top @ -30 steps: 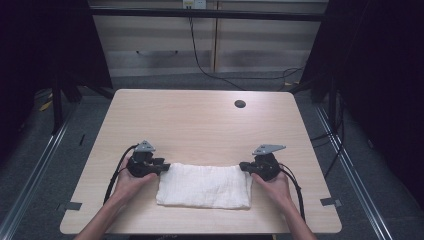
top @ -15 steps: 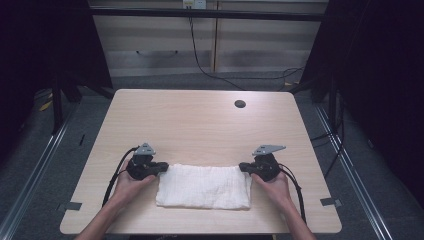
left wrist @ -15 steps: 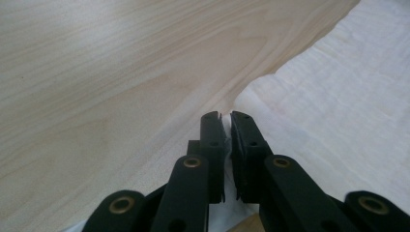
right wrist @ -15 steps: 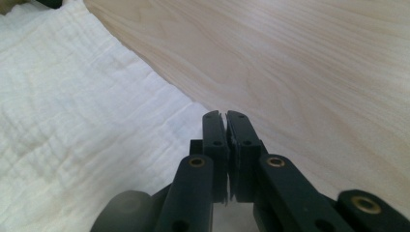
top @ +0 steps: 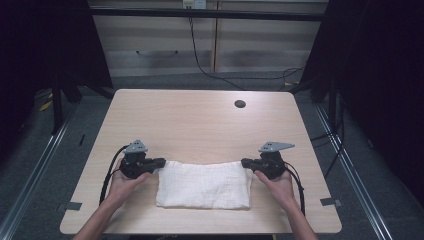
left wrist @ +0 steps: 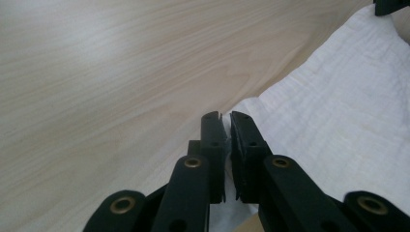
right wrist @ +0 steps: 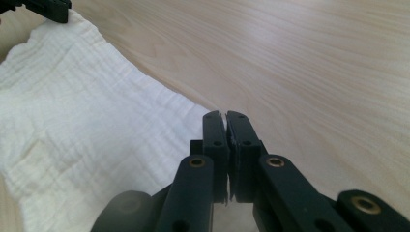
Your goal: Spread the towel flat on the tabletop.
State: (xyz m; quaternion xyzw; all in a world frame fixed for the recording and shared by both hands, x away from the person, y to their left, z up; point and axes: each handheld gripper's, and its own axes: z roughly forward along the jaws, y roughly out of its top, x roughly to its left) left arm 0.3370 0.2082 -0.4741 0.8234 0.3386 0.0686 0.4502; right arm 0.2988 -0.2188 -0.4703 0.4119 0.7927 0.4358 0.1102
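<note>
The left tongs (top: 161, 162) are just finishing closing on the far left corner of the white cloth (top: 204, 184) lying on the counter (top: 200, 125), matching the right tongs (top: 245, 163) clamping the far right corner, so lifting or folding looks ready.

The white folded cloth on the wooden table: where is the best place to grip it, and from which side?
Probably the two far corners of the white folded cloth, each approached from its own short end: it lies flat, and the left gripper and right gripper already pinch there.
</note>
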